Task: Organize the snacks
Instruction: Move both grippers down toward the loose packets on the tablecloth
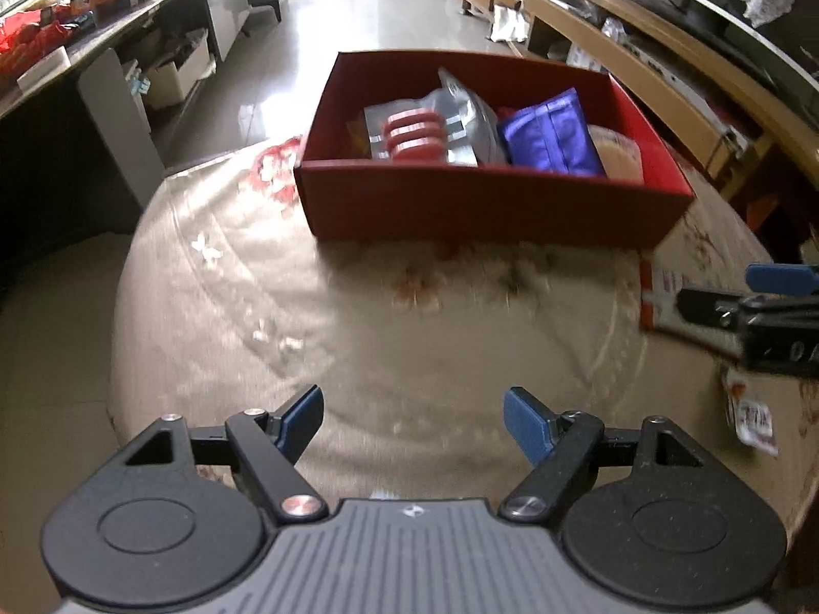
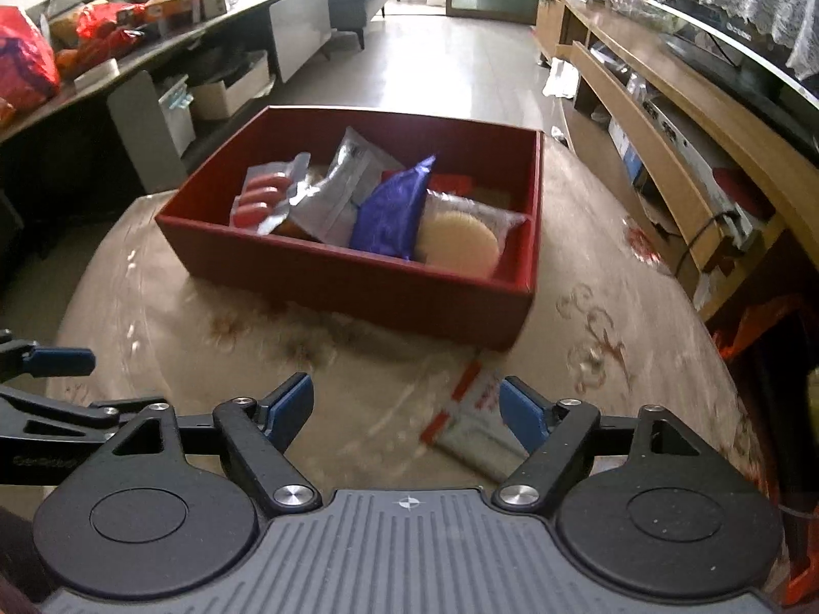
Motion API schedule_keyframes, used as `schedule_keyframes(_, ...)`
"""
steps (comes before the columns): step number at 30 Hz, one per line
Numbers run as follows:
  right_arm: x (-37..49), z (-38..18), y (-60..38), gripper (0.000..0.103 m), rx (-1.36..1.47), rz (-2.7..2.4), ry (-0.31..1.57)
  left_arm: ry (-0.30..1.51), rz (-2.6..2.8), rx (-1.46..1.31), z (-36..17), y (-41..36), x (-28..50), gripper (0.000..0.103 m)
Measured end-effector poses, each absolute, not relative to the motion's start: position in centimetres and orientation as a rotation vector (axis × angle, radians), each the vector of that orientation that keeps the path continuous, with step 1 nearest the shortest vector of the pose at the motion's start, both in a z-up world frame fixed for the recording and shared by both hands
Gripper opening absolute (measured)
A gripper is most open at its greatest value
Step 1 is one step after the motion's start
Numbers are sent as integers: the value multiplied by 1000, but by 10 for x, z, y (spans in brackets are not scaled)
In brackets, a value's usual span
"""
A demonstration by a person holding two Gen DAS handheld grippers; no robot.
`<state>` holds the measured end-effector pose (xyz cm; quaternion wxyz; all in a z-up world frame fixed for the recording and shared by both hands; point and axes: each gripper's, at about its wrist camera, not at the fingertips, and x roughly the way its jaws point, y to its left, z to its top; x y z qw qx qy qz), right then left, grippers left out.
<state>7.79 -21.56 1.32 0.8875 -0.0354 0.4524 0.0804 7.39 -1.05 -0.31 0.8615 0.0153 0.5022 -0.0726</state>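
A red box stands on the cloth-covered table. It holds a sausage pack, a silver pouch, a purple packet and a round cracker pack. A red-and-white snack packet lies on the table in front of the box. My right gripper is open just above it, the packet beside the right finger. My left gripper is open and empty over bare cloth.
Another small packet lies at the table's right edge. A cluttered counter runs along the left, a wooden TV stand along the right. Each gripper shows at the side of the other's view.
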Motion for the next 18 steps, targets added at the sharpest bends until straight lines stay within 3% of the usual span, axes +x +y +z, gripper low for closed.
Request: schedule_keyframes(18,20,-7,-307,87,161,-45,1027,1126,-185,67,-21,-2,26,80)
